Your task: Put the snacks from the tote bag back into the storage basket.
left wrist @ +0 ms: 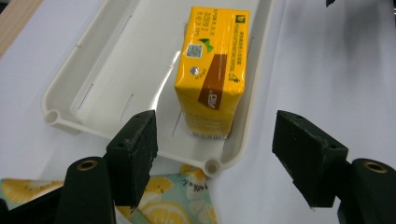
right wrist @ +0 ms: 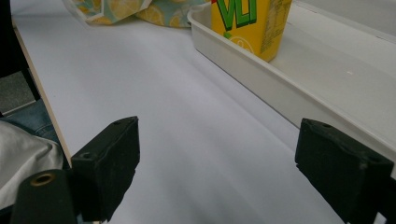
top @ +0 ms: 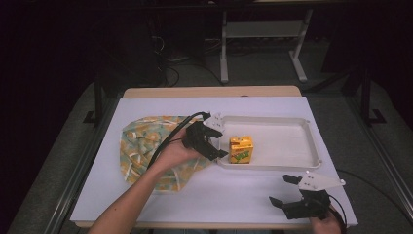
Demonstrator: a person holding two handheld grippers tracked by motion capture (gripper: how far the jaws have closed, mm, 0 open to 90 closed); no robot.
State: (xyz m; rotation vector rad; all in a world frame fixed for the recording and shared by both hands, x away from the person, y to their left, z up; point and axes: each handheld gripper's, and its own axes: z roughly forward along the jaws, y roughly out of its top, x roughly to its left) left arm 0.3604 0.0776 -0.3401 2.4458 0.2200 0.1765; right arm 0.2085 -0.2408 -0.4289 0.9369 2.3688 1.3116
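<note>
Yellow carton [left wrist: 212, 65] stands free beyond open left tongs [left wrist: 215, 158]; right tongs [right wrist: 233, 172] open, cut off

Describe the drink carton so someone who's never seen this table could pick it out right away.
On the white-covered table sits a shallow white tray, right of a lemon-print cloth bag. The drink carton stands upright in the tray's left end, just past the left tool. It is the only bright yellow box there, with green lettering on its front.

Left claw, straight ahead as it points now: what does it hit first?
Probably the near rim of the white tray, just ahead of the open left claw. If it clears the rim, the yellow juice carton standing inside comes next. Depth is hard to judge.
</note>
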